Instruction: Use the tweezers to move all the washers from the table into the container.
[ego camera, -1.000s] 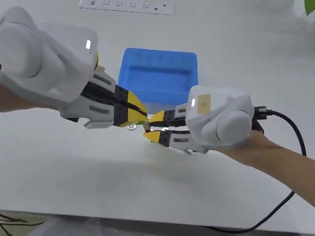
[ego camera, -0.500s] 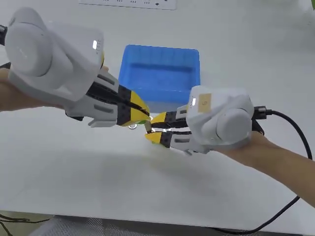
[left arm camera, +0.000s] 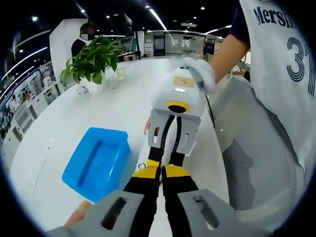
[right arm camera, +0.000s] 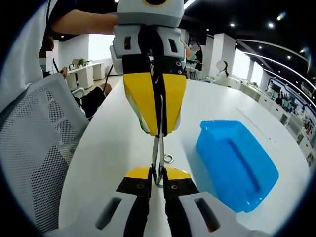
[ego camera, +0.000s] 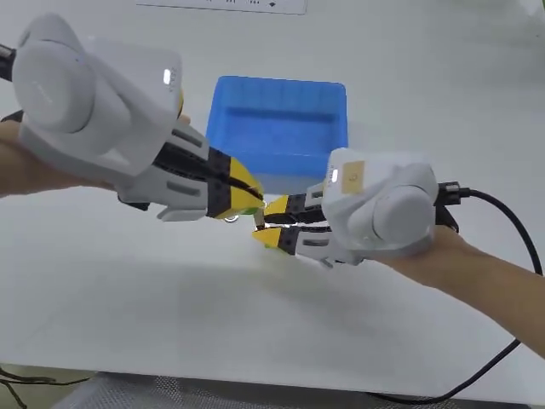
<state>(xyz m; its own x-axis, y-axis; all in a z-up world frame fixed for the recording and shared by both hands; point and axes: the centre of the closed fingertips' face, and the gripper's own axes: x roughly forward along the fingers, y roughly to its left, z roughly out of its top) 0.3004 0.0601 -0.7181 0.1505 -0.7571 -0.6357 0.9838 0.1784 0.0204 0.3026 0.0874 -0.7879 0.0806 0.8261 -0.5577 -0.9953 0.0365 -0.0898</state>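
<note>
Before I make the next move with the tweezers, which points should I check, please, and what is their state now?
1. Left hand-held gripper shut on the tweezers: ok.
2. Right hand-held gripper gripping the tweezers' end between its jaws: cannot tell.
3. Washer lifted: not ok, it lies on the table beside the tweezers.
4. Container open on top: ok.
5. Container close to the washer: ok.

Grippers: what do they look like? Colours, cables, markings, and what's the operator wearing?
The left gripper and right gripper match: rounded white housings, black finger linkages, yellow jaw tips. The right one has a yellowish label on top and a black cable trailing from its rear. The person wears a white jersey with dark lettering.
</note>
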